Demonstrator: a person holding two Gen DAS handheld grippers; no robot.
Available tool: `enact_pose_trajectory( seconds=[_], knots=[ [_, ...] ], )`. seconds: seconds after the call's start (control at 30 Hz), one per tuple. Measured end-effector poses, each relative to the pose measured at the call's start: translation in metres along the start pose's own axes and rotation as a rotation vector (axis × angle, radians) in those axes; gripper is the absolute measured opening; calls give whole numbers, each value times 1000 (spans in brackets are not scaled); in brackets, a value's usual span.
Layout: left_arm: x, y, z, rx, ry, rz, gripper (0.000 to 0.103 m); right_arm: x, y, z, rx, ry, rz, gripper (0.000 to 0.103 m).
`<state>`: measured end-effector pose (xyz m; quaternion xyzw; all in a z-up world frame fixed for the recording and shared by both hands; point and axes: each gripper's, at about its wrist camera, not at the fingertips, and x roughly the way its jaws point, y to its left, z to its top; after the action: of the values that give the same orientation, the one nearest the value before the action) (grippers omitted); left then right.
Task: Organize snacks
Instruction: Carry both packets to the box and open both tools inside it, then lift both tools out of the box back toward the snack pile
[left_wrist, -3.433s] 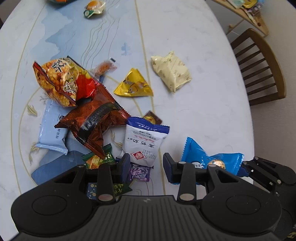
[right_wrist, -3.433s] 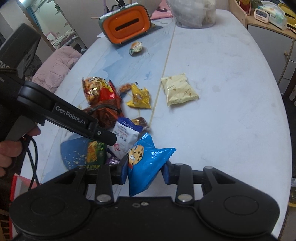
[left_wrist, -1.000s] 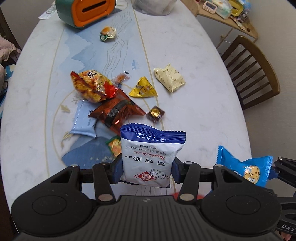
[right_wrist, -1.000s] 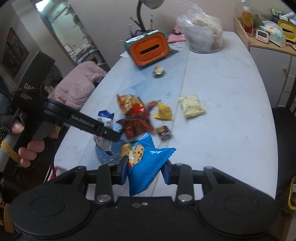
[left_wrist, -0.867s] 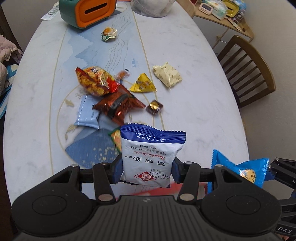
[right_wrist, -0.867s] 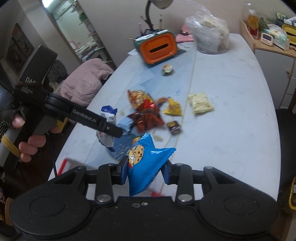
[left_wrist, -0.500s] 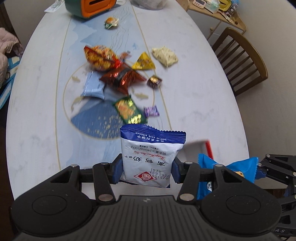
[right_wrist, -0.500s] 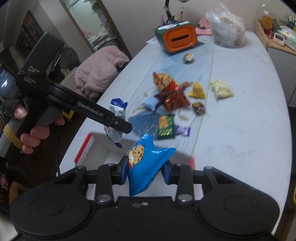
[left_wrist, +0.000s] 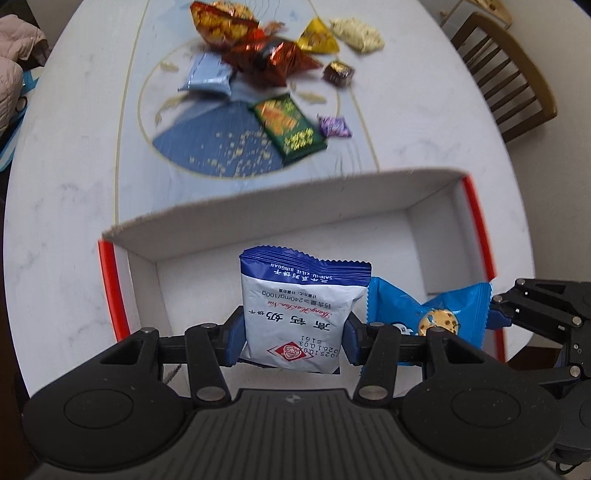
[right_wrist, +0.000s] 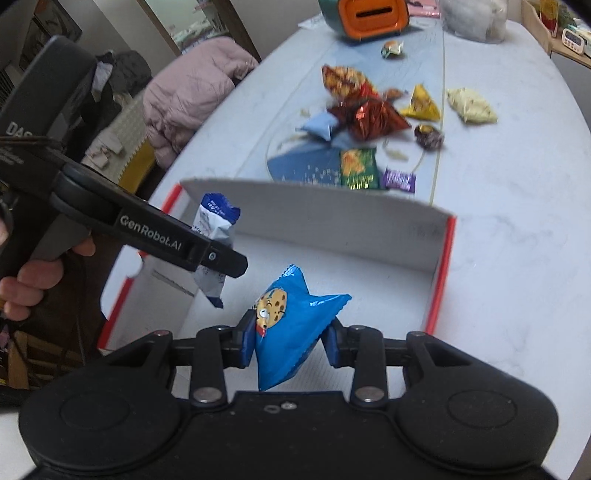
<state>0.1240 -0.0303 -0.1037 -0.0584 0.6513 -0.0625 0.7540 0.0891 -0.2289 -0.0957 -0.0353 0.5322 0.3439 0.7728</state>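
Observation:
My left gripper (left_wrist: 293, 341) is shut on a white and blue biscuit packet (left_wrist: 301, 314), held upright over the white inside of a red-edged box (left_wrist: 436, 236). My right gripper (right_wrist: 290, 347) is shut on a blue cookie packet (right_wrist: 291, 325), which hangs over the same box (right_wrist: 332, 236). In the right wrist view the left gripper (right_wrist: 221, 260) and its biscuit packet (right_wrist: 214, 221) hover at the box's left side. The cookie packet (left_wrist: 432, 317) shows in the left wrist view just right of the biscuit packet. The box looks bare inside.
Beyond the box lie several snacks on the oval table (left_wrist: 66, 184): a green packet (left_wrist: 288, 129), a purple sweet (left_wrist: 334, 126), a red-brown bag (left_wrist: 273, 61), a pale blue packet (left_wrist: 208, 75), a yellow triangle (left_wrist: 317, 40). A wooden chair (left_wrist: 509, 74) stands right; an orange tissue holder (right_wrist: 369, 14) at the far end.
Both grippers have drawn back from the snack pile toward the near table edge and sunk a little. The red-edged box has come into view beneath them. Both packets stay gripped.

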Motion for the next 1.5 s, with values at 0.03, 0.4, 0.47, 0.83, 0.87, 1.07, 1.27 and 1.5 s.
enact_pose_trajectory(
  seconds=[0.03, 0.4, 0.47, 0.83, 0.87, 1.07, 1.27, 1.5],
  knots=[
    [3, 0, -2, 1, 5, 7, 50, 4, 1, -2, 2, 6, -3, 35],
    [38, -3, -20, 19, 49, 36, 50, 31, 1, -16, 23, 60, -41, 35],
    [42, -3, -22, 21, 57, 39, 50, 34, 0, -18, 30, 68, -46, 35],
    [58, -1, -36, 14, 71, 61, 51, 44, 6, -24, 23, 70, -93, 38],
    [58, -1, -38, 14, 70, 59, 51, 44, 6, -24, 21, 70, -97, 39],
    [54, 2, -45, -1, 49, 33, 58, 37, 10, -27, 24, 54, -90, 47],
    [39, 9, -56, -15, 11, 3, 61, 20, 15, -28, 20, 17, -82, 57],
    [-6, -1, -45, 16, -111, -28, 67, -16, 15, -17, 16, -71, -106, 80]
  ],
)
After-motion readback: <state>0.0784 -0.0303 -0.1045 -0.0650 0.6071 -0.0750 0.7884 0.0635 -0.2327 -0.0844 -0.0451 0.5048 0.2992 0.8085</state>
